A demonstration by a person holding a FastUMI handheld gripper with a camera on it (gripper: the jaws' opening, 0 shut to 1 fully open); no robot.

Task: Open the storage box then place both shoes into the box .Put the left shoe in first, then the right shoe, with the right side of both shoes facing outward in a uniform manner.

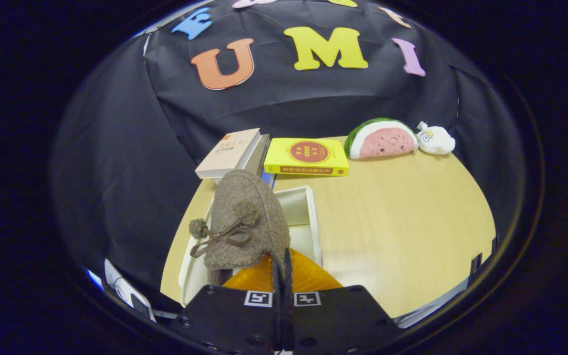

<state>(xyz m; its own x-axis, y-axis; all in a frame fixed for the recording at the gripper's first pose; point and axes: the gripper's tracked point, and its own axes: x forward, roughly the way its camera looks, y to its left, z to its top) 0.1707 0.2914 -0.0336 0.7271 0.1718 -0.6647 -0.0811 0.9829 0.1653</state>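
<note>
A brown fuzzy shoe [247, 222] with two pompoms on a cord hangs just ahead of my fingers, toe pointing away from me. My gripper [282, 264] is shut on the near edge of the shoe, the two fingers pressed close together on it. Below and beyond the shoe stands a white storage box [313, 222], open at the top. The shoe covers most of the box's left half, and what lies inside there is hidden.
The box stands on a light wooden table [402, 222]. Beyond it lie a pale book [230, 153] on a small stack and a yellow book [308, 157]. A watermelon plush [381, 139] and a small white plush [436, 139] sit at the far right.
</note>
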